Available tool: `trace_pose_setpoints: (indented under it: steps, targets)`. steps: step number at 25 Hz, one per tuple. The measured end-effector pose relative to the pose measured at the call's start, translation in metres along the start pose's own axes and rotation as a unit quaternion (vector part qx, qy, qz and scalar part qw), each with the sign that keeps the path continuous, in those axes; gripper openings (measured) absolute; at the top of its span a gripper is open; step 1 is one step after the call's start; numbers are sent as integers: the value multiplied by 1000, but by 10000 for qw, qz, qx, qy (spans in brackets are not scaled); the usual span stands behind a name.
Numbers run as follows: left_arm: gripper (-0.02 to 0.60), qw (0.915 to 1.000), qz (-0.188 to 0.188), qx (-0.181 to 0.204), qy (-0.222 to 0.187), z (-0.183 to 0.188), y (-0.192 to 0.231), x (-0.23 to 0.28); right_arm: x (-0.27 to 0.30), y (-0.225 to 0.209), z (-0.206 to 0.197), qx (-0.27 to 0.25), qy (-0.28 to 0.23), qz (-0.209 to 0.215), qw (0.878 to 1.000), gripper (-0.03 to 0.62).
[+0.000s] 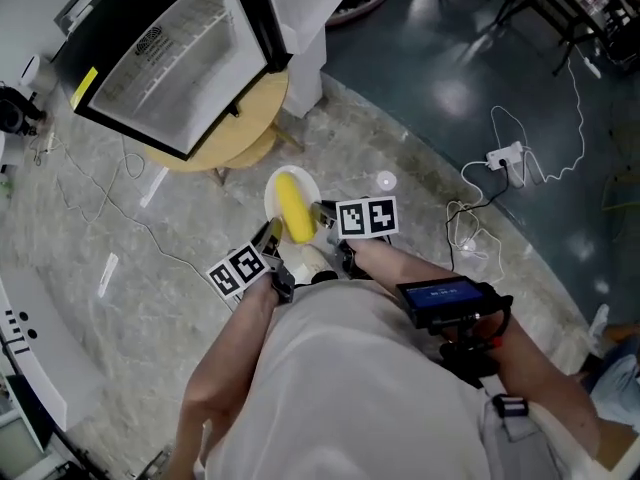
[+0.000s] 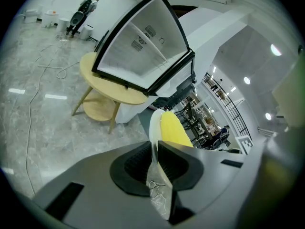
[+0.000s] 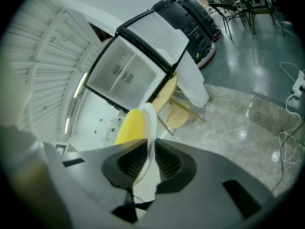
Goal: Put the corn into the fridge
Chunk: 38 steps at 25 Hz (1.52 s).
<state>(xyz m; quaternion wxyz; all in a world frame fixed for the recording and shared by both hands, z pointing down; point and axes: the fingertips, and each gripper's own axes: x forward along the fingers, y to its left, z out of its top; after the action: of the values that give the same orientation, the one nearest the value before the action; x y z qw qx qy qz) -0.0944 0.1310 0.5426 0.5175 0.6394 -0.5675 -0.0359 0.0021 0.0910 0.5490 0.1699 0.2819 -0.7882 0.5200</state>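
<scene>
A yellow corn cob (image 1: 294,207) lies on a small white plate (image 1: 274,189) held in the air between both grippers. My left gripper (image 1: 272,236) is shut on the plate's near-left rim; in the left gripper view the plate (image 2: 155,128) stands edge-on in the jaws with the corn (image 2: 174,130) to its right. My right gripper (image 1: 322,213) is shut on the plate's right rim; its view shows the plate (image 3: 150,123) and corn (image 3: 129,126). The small fridge (image 1: 165,63) stands ahead on a round wooden table (image 1: 245,128), its glass door (image 3: 126,73) shut.
A white cabinet (image 1: 305,28) stands right of the fridge. Cables and a white power strip (image 1: 503,156) lie on the floor at right. A white bench edge (image 1: 35,358) runs along the left. A phone (image 1: 440,296) is strapped to the person's right forearm.
</scene>
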Motion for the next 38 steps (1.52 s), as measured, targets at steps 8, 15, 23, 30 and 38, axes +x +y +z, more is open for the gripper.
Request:
trace_pose_setpoints:
  steps: [8, 15, 23, 30, 38]
  targets:
    - [43, 9999, -113, 70, 19, 38, 17, 11, 30, 13, 22, -55, -63, -147, 9999, 46]
    - [43, 9999, -157, 13, -68, 73, 30, 20, 58, 25, 47, -150, -97, -165, 9997, 46]
    - [43, 9998, -41, -14, -187, 76, 37, 10, 67, 33, 45, -195, 3, -29, 9998, 46]
    - [43, 9994, 126, -98, -320, 94, 44, 21, 86, 32, 62, -251, 190, 135, 9994, 46]
    - [43, 9980, 250, -286, -502, 123, 40, 55, 104, 23, 110, -503, 406, 240, 9976, 46]
